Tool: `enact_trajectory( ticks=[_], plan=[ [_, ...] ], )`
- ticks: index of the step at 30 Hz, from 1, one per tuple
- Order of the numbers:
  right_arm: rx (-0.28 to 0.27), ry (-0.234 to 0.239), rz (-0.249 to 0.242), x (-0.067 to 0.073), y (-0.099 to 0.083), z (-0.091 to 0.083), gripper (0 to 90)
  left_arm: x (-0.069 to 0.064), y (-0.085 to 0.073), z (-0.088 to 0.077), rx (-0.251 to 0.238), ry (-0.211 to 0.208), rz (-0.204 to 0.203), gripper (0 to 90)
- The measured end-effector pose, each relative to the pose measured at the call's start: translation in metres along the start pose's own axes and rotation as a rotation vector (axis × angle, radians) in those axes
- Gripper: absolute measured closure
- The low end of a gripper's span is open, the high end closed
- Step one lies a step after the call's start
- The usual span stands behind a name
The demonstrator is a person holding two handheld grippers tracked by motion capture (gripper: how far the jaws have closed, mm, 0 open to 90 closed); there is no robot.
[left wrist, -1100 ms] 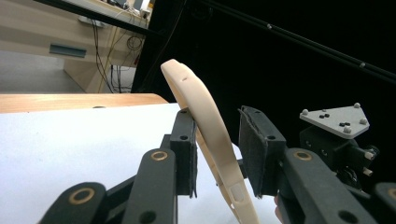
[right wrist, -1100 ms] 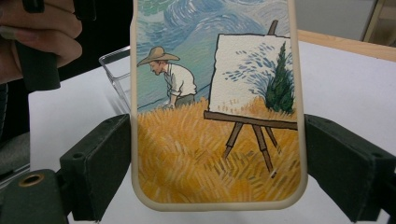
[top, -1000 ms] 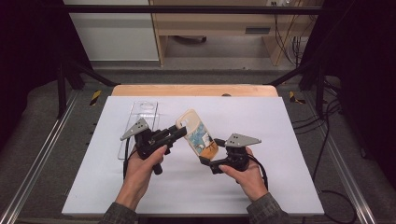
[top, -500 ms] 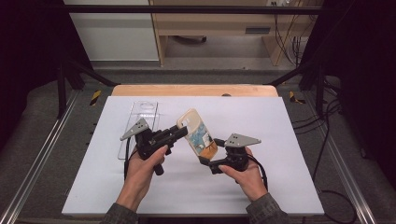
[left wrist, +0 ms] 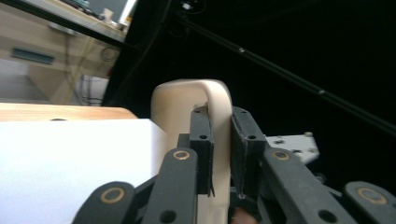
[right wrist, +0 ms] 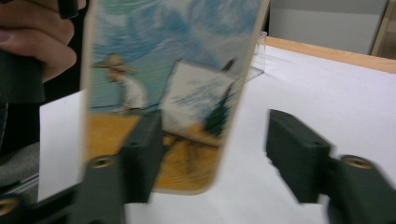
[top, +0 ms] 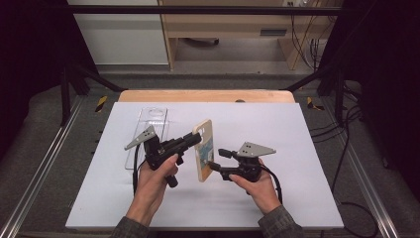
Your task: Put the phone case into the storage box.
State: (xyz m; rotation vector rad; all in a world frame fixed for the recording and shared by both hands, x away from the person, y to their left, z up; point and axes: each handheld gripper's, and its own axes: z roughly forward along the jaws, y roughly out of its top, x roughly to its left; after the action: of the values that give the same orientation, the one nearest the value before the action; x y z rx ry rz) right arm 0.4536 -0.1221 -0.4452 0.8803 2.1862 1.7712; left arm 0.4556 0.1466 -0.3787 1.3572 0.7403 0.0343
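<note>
A beige phone case (top: 204,148) with a painted picture of a person in a straw hat stands nearly on edge above the white table top (top: 297,198). My left gripper (top: 197,138) is shut on its upper edge; in the left gripper view both pads (left wrist: 201,140) press on the rounded beige rim (left wrist: 187,100). My right gripper (top: 214,166) points at the case's lower end from the right. Its jaws have just been closing, and in the right gripper view they stand apart, the picture side (right wrist: 173,84) behind the left pad (right wrist: 142,158), the right pad (right wrist: 294,158) free.
A clear plastic tray (top: 151,126) lies flat on the table's far left, behind my left hand. A wooden board (top: 205,95) runs along the table's back edge. Metal rails (top: 44,168) flank the table, and cables (top: 346,148) trail at the right.
The phone case has turned from showing its tilted face to nearly edge-on. My left gripper has shifted slightly with it. The right gripper's jaws stand narrower than before.
</note>
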Motion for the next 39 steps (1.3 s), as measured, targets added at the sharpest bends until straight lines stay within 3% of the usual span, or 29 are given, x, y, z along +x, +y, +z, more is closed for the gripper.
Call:
enact_trajectory(
  ticks=[12,20,27,31,34,39],
  plan=[
    [0.004,0.022,0.013,0.001,0.0,0.004,24.1,-0.006,0.007,-0.006,-0.014,0.067,0.079,80.2],
    [0.013,0.001,0.013,0.0,0.001,0.0,13.5,-0.012,0.015,-0.011,-0.026,0.128,0.157,80.2],
    [0.014,-0.083,-0.01,-0.002,0.002,-0.005,6.7,-0.017,0.026,-0.019,-0.05,0.188,0.215,80.2],
    [0.023,-0.116,-0.042,-0.002,0.001,-0.01,6.9,-0.019,0.032,-0.023,-0.063,0.218,0.237,80.2],
    [0.027,-0.168,-0.063,-0.003,0.001,-0.013,10.7,-0.019,0.036,-0.026,-0.074,0.237,0.245,80.2],
    [0.027,-0.217,-0.063,-0.009,-0.001,-0.021,10.5,-0.017,0.045,-0.033,-0.087,0.273,0.261,80.2]
  ],
)
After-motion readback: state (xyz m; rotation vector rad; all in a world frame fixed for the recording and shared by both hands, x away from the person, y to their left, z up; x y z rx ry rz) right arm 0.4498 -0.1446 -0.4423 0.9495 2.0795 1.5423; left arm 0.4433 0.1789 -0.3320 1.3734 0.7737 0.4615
